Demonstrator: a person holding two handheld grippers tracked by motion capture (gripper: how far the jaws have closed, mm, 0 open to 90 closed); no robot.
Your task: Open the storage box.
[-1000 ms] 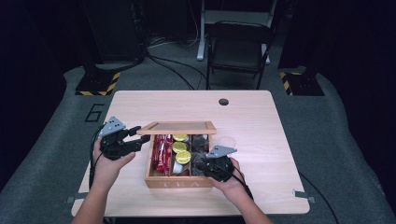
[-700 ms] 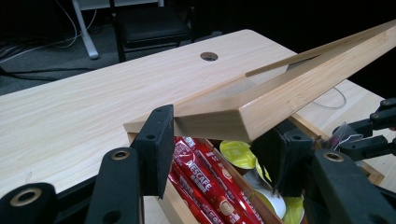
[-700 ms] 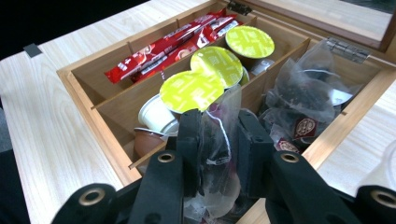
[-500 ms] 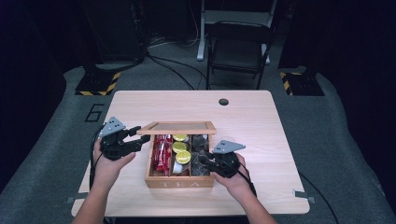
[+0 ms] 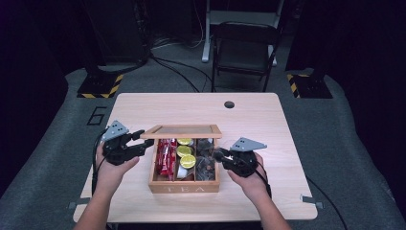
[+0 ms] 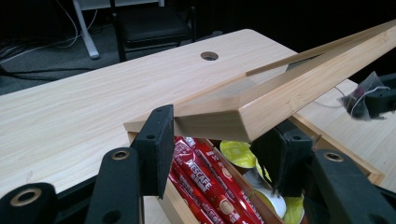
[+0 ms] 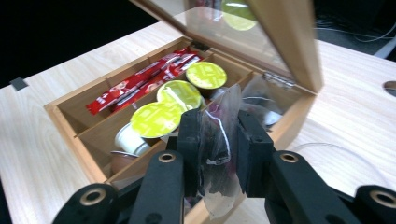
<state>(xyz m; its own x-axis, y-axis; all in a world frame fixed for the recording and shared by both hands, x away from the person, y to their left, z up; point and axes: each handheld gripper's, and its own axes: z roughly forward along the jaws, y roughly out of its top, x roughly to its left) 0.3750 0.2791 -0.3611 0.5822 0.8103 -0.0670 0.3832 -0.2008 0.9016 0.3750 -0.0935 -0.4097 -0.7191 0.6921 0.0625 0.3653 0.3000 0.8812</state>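
In the high view, the wooden box [image 5: 184, 184] reads "TEA" on its front; the left gripper [image 5: 136, 146] holds its raised lid [image 5: 183, 131]. In the left gripper view, red sachets [image 6: 205, 175] read "NESCAFE" below the lid corner clamped between the jaws. In the right gripper view, the right gripper [image 7: 219, 151] pinches a clear tea bag [image 7: 217, 140] just above the box's right compartment.

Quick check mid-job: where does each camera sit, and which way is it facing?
High view: above the person's side, looking forward and down at the table; both forearms show.
Left gripper view: along the left gripper, clamping the lid.
Right gripper view: along the right gripper, pinching a tea bag.
All three share the tea box.
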